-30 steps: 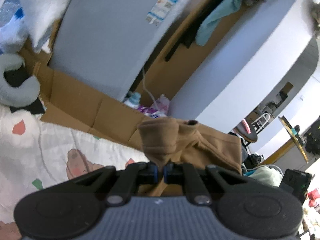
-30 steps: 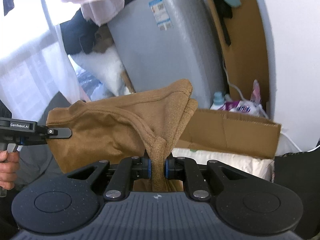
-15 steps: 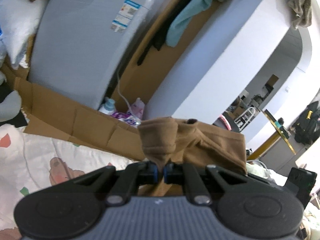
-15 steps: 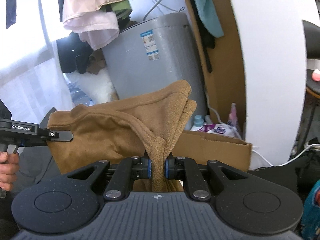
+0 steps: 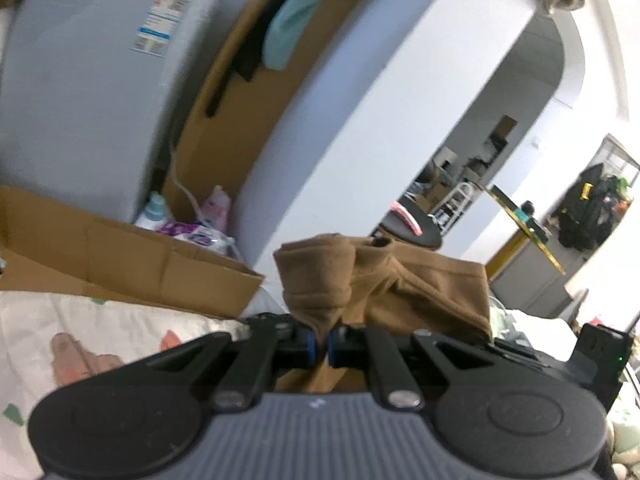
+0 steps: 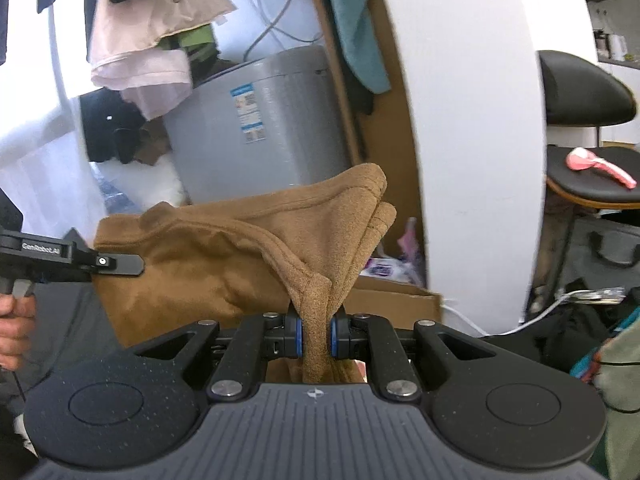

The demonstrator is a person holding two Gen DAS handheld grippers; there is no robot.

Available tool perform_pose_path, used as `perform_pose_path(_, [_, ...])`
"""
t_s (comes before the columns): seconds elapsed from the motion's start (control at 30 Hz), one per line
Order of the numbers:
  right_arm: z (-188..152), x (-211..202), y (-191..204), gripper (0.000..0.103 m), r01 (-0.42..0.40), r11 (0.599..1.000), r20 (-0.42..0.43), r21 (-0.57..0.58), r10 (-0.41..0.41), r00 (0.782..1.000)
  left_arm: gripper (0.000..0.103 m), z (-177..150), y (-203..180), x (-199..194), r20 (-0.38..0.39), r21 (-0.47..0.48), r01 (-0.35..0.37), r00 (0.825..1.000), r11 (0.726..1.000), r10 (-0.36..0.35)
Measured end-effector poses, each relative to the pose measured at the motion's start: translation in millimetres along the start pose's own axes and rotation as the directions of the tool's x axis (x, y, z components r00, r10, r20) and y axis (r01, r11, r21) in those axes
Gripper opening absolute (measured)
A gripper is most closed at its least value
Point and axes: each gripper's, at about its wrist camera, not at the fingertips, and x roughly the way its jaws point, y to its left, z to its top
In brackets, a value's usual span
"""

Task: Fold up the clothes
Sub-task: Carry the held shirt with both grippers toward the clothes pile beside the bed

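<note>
A brown fleece garment [image 6: 208,256] hangs in the air, stretched between both grippers. My right gripper [image 6: 315,338] is shut on one bunched edge of it. My left gripper [image 5: 322,346] is shut on the other edge of the garment [image 5: 384,280]. In the right wrist view the left gripper [image 6: 120,266] shows at the far left, clamped on the cloth, with the person's hand [image 6: 14,332] on its handle. The lower part of the garment is hidden behind the gripper bodies.
A patterned sheet [image 5: 80,336] lies below at left, bordered by cardboard [image 5: 120,256]. A grey washing machine [image 6: 256,124] stands behind, with clothes [image 6: 140,52] hanging above. A white pillar [image 6: 468,140] and a black chair [image 6: 588,176] are to the right.
Both grippers have lifted and swung to the right with the garment still held; the background has slid left and down. The grip on the cloth is unchanged.
</note>
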Motion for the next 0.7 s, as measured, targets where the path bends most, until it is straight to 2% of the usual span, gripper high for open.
perform_pose_path(0.33, [-12, -22, -53, 0.012, 0.111, 0.993, 0.008, 0.035, -0.111, 0.994, 0.006, -7, -25, 69, -0.055, 0.015, 0.088, 0.995, 0.996, -0.087])
perform_pose_path(0.7, [-28, -29, -100, 0.012, 0.203, 0.978, 0.009, 0.046, -0.204, 0.979, 0.005, -27, -38, 124, -0.098, 0.021, 0.191, 0.977, 0.981, -0.188])
